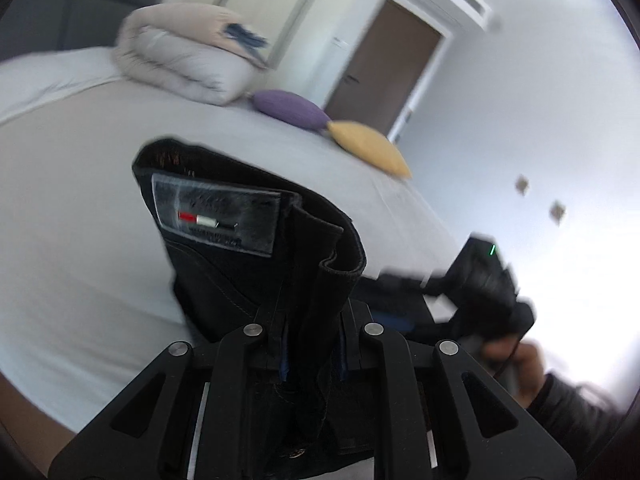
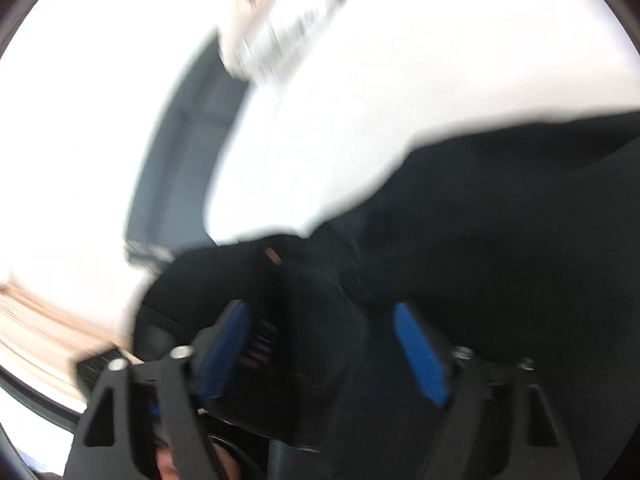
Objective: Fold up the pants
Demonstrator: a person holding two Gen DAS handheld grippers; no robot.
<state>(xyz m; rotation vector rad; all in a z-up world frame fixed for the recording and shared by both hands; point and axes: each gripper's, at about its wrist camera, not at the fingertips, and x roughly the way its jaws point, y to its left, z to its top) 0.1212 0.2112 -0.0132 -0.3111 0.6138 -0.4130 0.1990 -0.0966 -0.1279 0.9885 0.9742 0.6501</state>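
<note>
The left tongs (image 1: 310,344) are clamped on the waistband of the black pants (image 1: 256,248), lifting it above the bed (image 1: 80,240). At three o'clock, the right tongs (image 2: 324,344) stand apart with dark cloth between them, gripping nothing, I think; that view is blurred. No tidy fold shows yet. Beyond, at twelve, lie cushions (image 1: 292,108) and a rolled duvet (image 1: 180,52).

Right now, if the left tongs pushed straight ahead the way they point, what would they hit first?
The black denim pants the left tongs already clamp; past the waistband, probably the white bed sheet.
</note>
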